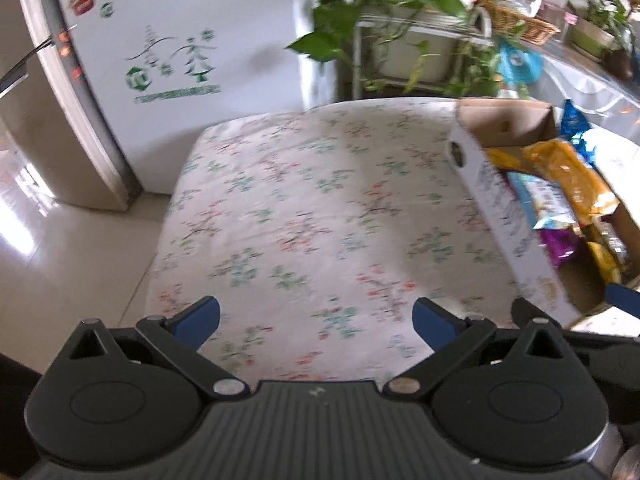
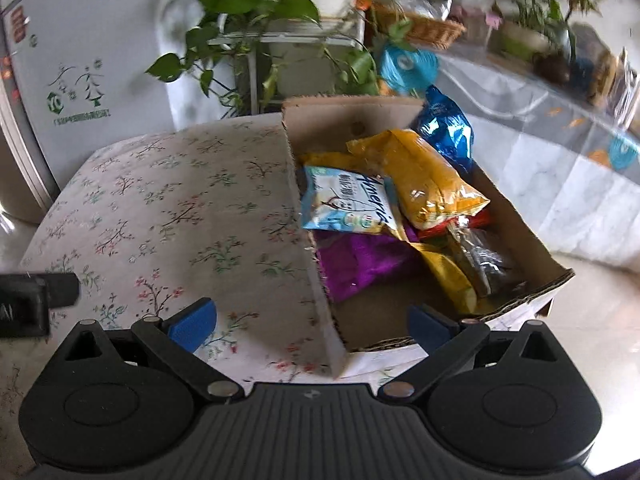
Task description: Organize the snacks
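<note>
1. Above the floral tablecloth (image 1: 304, 208), left gripper (image 1: 316, 320) spread wide, gripping nothing.
2. Right gripper (image 2: 312, 322) likewise wide and empty, straddling the cardboard box (image 2: 308, 216) wall.
3. Snack packets (image 2: 424, 184) fill the box; a blue one (image 2: 444, 128) seemingly leans on its far rim.

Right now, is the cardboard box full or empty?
Partly full: snack bags pile toward the far end of the cardboard box, while bare floor shows near the right tool.

My right gripper (image 2: 310, 326) has its jaws wide apart and holds nothing, low in the frame. Right of centre the cardboard box (image 2: 516, 224) holds a yellow bag (image 2: 428, 176), a light blue packet (image 2: 346, 200) and a purple bag (image 2: 360, 260).
</note>
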Tool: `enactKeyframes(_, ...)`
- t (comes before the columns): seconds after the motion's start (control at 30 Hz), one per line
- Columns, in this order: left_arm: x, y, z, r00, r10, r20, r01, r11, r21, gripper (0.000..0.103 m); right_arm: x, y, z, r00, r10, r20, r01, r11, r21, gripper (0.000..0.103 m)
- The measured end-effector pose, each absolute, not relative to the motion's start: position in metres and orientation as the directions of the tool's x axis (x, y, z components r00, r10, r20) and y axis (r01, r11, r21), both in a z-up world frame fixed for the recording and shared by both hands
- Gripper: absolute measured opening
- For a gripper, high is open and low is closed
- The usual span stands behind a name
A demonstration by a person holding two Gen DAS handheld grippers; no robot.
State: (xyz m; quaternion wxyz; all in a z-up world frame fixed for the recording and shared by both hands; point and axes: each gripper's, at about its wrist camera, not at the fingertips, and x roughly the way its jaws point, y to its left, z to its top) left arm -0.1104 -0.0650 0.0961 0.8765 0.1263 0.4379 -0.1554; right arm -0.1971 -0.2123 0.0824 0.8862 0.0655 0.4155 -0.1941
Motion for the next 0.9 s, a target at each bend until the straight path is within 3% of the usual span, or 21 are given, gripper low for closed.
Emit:
enactKeyframes(0.3, -0.084, -0.012, 0.079, 0.561, -0.123, -0.819, 0.297, 0.953, 0.060, 0.102, -0.178, -0.167, 0.064, 0.586, -0.235, -0.775, 0.311, 0.949, -0.052, 0.103)
enactKeyframes(0.9, -0.061, 0.014, 0.051, 0.511, -0.115, -0.852, 0.234, 0.972, 0.009, 0.102, -0.117, -0.169, 0.017, 0.563, -0.286, -0.776, 0.456, 0.890, 0.004, 0.103)
